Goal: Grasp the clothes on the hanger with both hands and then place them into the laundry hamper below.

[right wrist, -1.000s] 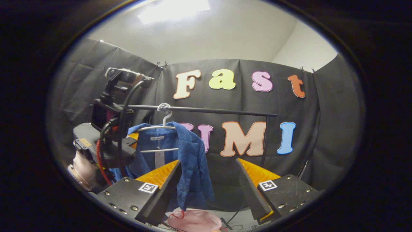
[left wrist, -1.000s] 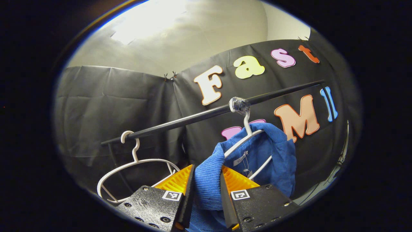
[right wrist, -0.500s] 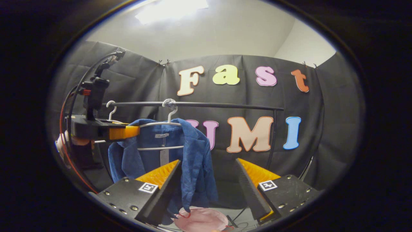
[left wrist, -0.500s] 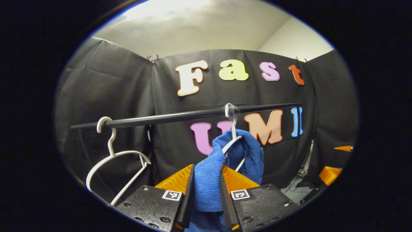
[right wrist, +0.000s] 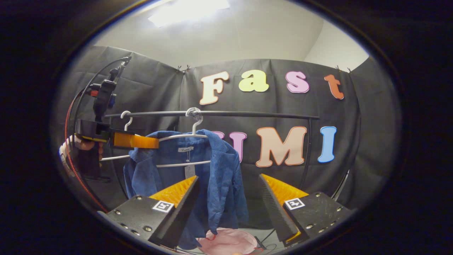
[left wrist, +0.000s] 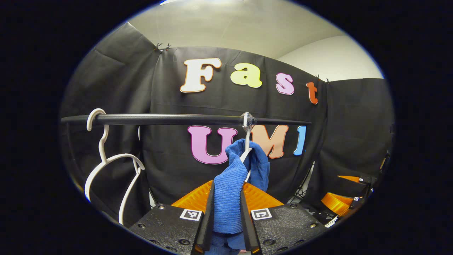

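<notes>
Hanging from a white hanger (right wrist: 184, 136) on the black rail (right wrist: 247, 114) at mid-frame in the right gripper view, the blue jacket (right wrist: 216, 177) drapes down to just above the pink laundry hamper (right wrist: 228, 242) at the bottom edge. The left gripper (left wrist: 227, 216) is clamped on the jacket's shoulder fabric at the bottom centre of its view, both fingers pressing the cloth. The right gripper (right wrist: 228, 202) stands wide apart, holding nothing. An empty white hanger (left wrist: 106, 166) hangs at the left
</notes>
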`<state>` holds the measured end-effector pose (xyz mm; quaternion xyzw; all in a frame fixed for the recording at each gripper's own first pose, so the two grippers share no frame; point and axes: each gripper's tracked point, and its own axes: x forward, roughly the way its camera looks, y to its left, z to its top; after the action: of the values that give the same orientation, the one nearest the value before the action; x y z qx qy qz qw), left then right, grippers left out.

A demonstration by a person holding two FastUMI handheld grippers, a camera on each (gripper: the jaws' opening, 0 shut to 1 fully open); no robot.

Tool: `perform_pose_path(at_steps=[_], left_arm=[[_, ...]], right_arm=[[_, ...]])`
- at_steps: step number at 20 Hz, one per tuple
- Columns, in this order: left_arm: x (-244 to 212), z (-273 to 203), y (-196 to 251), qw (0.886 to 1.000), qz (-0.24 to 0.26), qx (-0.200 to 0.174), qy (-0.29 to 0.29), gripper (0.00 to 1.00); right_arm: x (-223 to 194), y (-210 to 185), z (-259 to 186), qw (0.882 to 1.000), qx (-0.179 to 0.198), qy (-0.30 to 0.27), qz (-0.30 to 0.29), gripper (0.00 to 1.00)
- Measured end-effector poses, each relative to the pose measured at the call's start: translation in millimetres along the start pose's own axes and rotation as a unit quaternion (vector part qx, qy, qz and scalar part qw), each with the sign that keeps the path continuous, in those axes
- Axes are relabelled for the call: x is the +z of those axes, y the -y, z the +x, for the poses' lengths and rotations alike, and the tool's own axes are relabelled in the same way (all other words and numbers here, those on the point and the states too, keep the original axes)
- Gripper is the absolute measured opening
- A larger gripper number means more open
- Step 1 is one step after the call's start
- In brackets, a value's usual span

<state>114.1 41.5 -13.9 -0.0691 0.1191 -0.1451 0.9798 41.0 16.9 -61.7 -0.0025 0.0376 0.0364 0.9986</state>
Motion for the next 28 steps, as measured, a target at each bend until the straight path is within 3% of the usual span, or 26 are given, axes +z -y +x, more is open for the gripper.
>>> perform_pose_path(at_steps=[3, 4, 6, 7, 9, 14, 15, 23, 26, 28], left_arm=[[-1.6, -2.4, -0.3, 1.0, 0.014, -0.004, -0.012, 0.36], [-1.0, -2.4, -0.8, 1.0, 0.02, -0.003, -0.016, 0.34], [-0.4, -1.6, -1.7, 0.999, 0.027, 0.0, -0.019, 0.32], [0.0, -1.6, -2.5, 0.999, 0.031, 0.002, -0.02, 0.33], [-1.0, -0.3, -3.6, 0.999, 0.034, 0.005, -0.021, 0.33], [-3.3, 2.1, -7.4, 0.999, 0.023, 0.013, -0.022, 0.32], [-3.6, 2.7, -7.6, 0.999, 0.018, 0.015, -0.023, 0.33], [-5.2, 7.9, -10.5, 0.999, 0.005, 0.037, -0.023, 0.33], [-6.2, 8.9, -7.6, 0.999, 0.011, 0.038, -0.022, 0.33], [-6.5, 9.7, -7.5, 0.999, 0.016, 0.038, -0.021, 0.33]], right_arm=[[5.5, -4.2, 17.7, 1.0, 0.009, 0.006, -0.01, 0.98], [8.2, -4.8, 27.4, 1.0, 0.011, 0.008, -0.016, 0.93], [11.0, -7.8, 53.4, 0.999, 0.014, 0.007, -0.028, 0.93], [13.5, -9.0, 69.9, 0.999, 0.015, 0.006, -0.033, 0.98], [14.1, -13.8, 103.7, 0.999, 0.017, 0.003, -0.037, 0.93], [4.2, -35.7, 170.0, 0.999, 0.043, -0.014, -0.029, 0.98], [2.2, -39.8, 179.4, 0.998, 0.048, -0.017, -0.032, 0.94], [-21.0, -49.8, 231.8, 0.996, 0.048, -0.037, -0.064, 0.96], [-26.4, -32.4, 238.8, 0.995, 0.021, -0.04, -0.093, 0.67], [-24.3, -14.7, 237.0, 0.996, -0.007, -0.03, -0.085, 0.3]])
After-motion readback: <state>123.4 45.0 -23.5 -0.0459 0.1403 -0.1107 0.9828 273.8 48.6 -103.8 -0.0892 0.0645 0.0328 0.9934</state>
